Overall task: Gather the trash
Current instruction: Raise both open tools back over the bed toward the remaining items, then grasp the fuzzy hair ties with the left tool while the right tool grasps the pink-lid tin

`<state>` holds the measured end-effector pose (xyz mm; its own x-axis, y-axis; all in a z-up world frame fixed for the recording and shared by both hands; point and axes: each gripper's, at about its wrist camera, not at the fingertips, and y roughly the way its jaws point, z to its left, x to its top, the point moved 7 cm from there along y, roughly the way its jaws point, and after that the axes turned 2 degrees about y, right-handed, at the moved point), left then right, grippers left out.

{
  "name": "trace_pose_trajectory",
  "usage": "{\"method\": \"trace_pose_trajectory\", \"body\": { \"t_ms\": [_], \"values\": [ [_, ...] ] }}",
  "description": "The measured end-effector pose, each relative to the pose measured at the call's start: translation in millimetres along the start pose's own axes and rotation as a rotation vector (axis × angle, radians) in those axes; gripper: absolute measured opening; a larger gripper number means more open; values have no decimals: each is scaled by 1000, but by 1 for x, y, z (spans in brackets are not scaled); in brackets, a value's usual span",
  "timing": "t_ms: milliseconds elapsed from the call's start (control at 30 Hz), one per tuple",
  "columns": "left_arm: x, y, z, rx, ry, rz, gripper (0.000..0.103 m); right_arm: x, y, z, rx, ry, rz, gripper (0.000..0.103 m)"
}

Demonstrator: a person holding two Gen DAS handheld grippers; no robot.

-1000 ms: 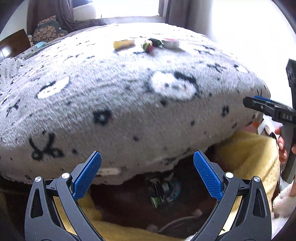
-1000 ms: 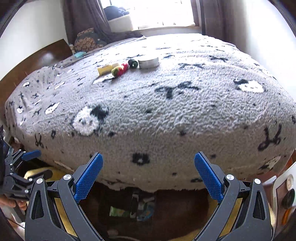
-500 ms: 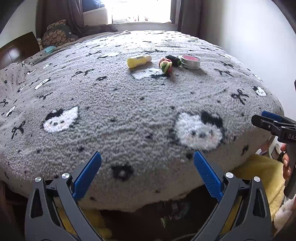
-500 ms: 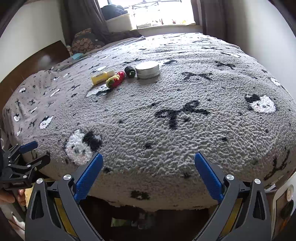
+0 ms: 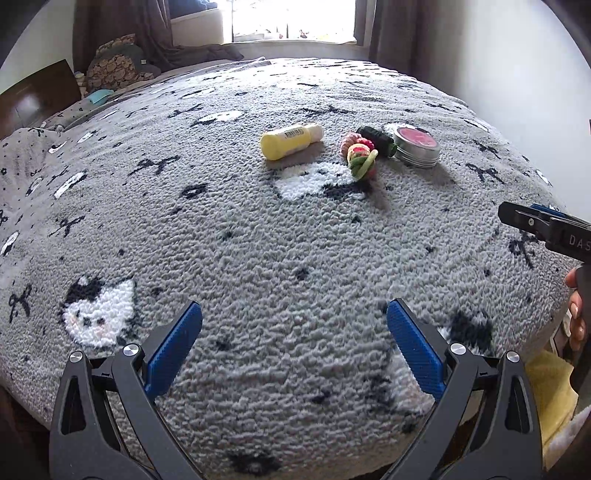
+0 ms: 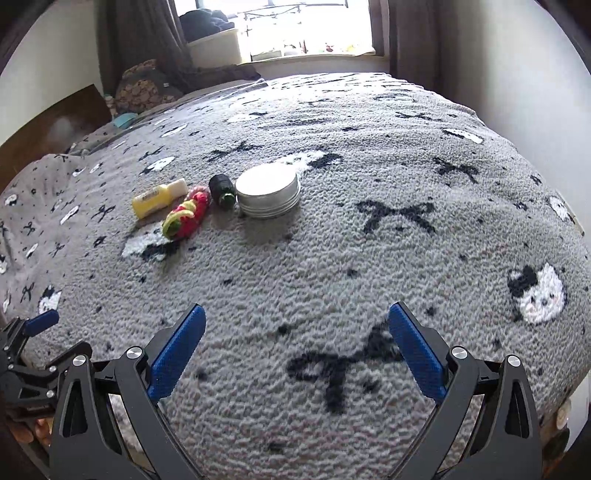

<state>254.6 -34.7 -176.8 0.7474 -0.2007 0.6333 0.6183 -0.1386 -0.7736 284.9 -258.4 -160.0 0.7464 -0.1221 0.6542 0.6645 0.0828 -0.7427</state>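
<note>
Four small items lie together on the grey patterned bedspread (image 5: pixel 258 258): a yellow bottle (image 5: pixel 291 140), a red-yellow-green knitted toy (image 5: pixel 360 155), a black spool (image 5: pixel 376 139) and a round metal tin (image 5: pixel 416 144). They also show in the right wrist view: bottle (image 6: pixel 159 197), toy (image 6: pixel 186 217), spool (image 6: pixel 221 191), tin (image 6: pixel 267 195). My left gripper (image 5: pixel 293 345) is open and empty above the bed's near part. My right gripper (image 6: pixel 297 349) is open and empty, also well short of the items.
The bed runs back to a window sill with curtains (image 5: pixel 122 26). Pillows (image 5: pixel 118 66) and a dark wooden headboard (image 5: pixel 37 96) are at the far left. A white wall (image 5: pixel 517 74) borders the right. Yellow cloth (image 5: pixel 550 380) lies below the bed edge.
Both grippers have risen from below the bed's edge to above the bedspread and moved towards the items. The clutter under the bed has dropped out of view.
</note>
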Motion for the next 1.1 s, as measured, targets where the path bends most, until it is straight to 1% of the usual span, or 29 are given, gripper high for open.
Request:
{"method": "trace_pose_trajectory", "body": {
  "t_ms": [133, 300, 433, 767, 833, 867, 900, 933, 967, 1033, 1100],
  "values": [
    [16, 17, -6, -4, 4, 11, 95, 20, 28, 6, -34, -26, 23, 99],
    [32, 38, -14, 1, 25, 33, 95, 42, 64, 10, -28, -1, 49, 99],
    [42, 52, -17, 1, 31, 47, 95, 55, 92, 13, -61, -2, 76, 99],
    [72, 82, -29, -4, 37, 37, 95, 84, 128, 24, -76, -26, 86, 98],
    [79, 86, -33, -11, 35, 31, 94, 88, 131, 25, -56, -19, 87, 94],
    [83, 87, -35, -12, 35, 30, 94, 91, 132, 24, -46, -14, 84, 90],
    [86, 90, -37, -13, 36, 28, 94, 93, 133, 24, -36, -12, 81, 81],
    [89, 91, -39, -16, 38, 27, 93, 96, 133, 23, -24, -13, 79, 75],
    [93, 93, -42, -19, 39, 24, 92, 98, 133, 22, -24, -15, 79, 71],
    [100, 95, -47, -24, 42, 19, 89, 99, 132, 17, 0, -12, 82, 71],
    [107, 99, -52, -29, 47, 14, 86, 100, 128, 11, -3, -10, 76, 71]
  ]
}}
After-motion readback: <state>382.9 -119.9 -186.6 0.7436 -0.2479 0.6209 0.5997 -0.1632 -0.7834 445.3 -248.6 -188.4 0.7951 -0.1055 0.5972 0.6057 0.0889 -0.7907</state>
